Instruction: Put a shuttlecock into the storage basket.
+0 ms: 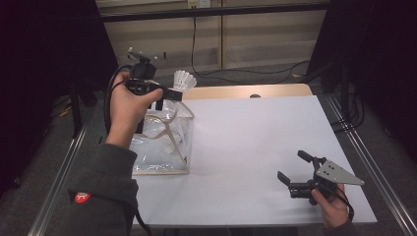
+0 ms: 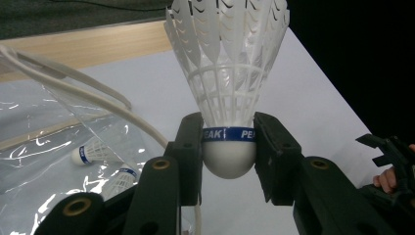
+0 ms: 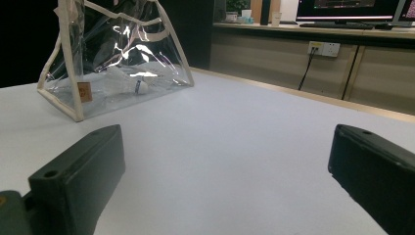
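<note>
Two shuttlecocks are already lying inside the clear bag (image 2: 58, 147), you can see their cork ends and blue bands through the plastic in the left gripper view, so my read is that the packing job is well underway. The third shuttlecock (image 2: 228, 93) is pinched in the left hand-held gripper (image 1: 167, 93), jaws closed snugly on either side of the white cork right at the blue band, feathers pointing up and away. From the high view it's held up in the air over the far end of the bag, above the opening with the cream-coloured handles, not yet inside.

The bag sits on the left part of the white surface (image 1: 255, 147), slumped and a bit crumpled, so I'd guess getting the feathers past the floppy rim and the straps is the fiddly bit that's left.

The right hand-held gripper (image 1: 295, 172) is resting low near the front right corner of the surface, well apart from the bag, jaws spread wide with nothing between them. It's basically idle for now, though it could help hold the bag mouth open. I can't spot any other loose shuttlecocks on the surface, so this looks like the last one to drop in.
</note>
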A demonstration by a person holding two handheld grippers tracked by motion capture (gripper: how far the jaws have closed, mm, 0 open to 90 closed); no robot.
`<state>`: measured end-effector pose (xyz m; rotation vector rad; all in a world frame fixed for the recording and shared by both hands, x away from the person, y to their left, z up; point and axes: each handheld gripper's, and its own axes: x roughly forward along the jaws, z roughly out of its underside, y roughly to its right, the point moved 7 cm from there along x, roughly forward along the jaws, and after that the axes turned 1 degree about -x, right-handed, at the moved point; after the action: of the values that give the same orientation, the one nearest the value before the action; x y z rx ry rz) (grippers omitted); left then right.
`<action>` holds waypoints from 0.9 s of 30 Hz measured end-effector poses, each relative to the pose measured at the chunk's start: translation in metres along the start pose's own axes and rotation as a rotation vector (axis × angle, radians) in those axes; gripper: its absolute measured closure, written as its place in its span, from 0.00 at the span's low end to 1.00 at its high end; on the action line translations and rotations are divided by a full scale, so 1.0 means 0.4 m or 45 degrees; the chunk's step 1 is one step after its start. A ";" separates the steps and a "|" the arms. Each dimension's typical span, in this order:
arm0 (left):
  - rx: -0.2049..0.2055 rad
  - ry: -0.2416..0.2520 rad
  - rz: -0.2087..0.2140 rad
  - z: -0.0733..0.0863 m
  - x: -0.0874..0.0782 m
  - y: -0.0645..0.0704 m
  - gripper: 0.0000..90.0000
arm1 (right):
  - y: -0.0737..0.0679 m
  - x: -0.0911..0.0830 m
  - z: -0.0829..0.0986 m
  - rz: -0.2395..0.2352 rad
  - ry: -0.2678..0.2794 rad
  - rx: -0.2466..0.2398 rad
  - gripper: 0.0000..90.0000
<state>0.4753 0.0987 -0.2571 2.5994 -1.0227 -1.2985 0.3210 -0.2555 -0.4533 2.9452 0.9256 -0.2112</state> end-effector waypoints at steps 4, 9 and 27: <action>-0.007 0.004 -0.006 0.001 -0.002 -0.005 0.73 | -0.001 -0.001 0.000 -0.001 -0.003 0.006 0.00; -0.021 0.014 -0.016 0.001 -0.005 -0.018 0.73 | -0.001 -0.001 0.000 -0.002 -0.004 0.003 0.00; -0.092 0.056 -0.079 0.014 -0.011 -0.083 0.73 | -0.001 -0.001 0.000 -0.001 -0.003 0.001 0.00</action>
<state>0.4868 0.1285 -0.2685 2.6125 -0.8782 -1.2608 0.3204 -0.2557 -0.4531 2.9449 0.9262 -0.2156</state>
